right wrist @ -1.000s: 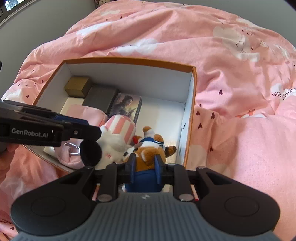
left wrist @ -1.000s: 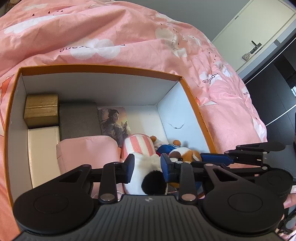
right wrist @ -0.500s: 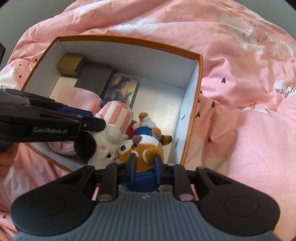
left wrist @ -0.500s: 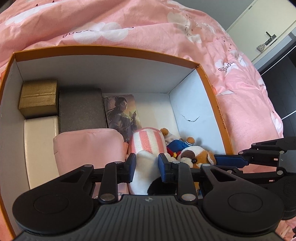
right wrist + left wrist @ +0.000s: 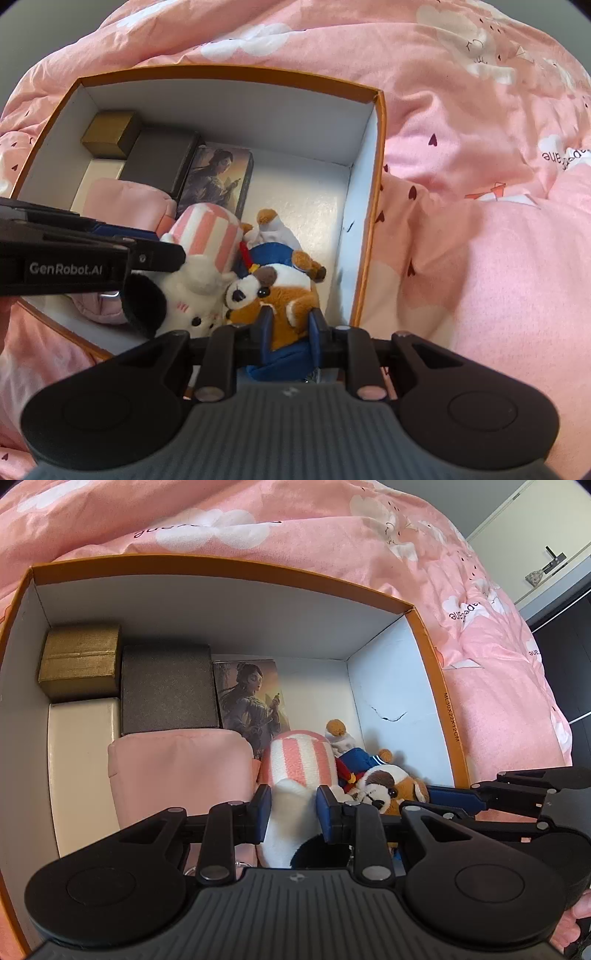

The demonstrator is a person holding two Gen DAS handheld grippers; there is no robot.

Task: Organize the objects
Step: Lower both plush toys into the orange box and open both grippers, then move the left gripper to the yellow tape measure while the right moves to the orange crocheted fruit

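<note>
We look down into an orange-rimmed cardboard box [image 5: 436, 672] resting on a bed under a pink quilt [image 5: 461, 155] printed with white clouds and small hearts. Our left tongs [image 5: 293, 810] are closed on a white plush toy [image 5: 291, 819] with a black ear and a pink-and-white striped hat, the blue pads pressing its soft body from both sides; the jaws have just narrowed and then eased a little around it. Our right tongs [image 5: 290, 328] grip a brown-and-white plush dog [image 5: 280, 295] in blue clothing, the fingers squeezing its lower body, with blue fabric bunched between and below them. Both toys sit low inside the box, side by side and touching, near its front right part, the dog nearer the right wall. Just behind the dog lies a smaller plush figure [image 5: 273, 229] in white and blue with a tan head. Along the box's left side a gold box [image 5: 79, 662] sits in the far corner, a cream box [image 5: 83, 760] in front of it, and a dark grey box [image 5: 168, 688] just beside the gold one. A flat case [image 5: 251, 701] with a painted picture of a figure lies on the floor of the box next to the grey box. A soft pink pouch [image 5: 177, 775] sits in front of the grey box, touching the white toy's left side. In the right wrist view, the left tongs' black arm crosses in from the left over the pouch.
</note>
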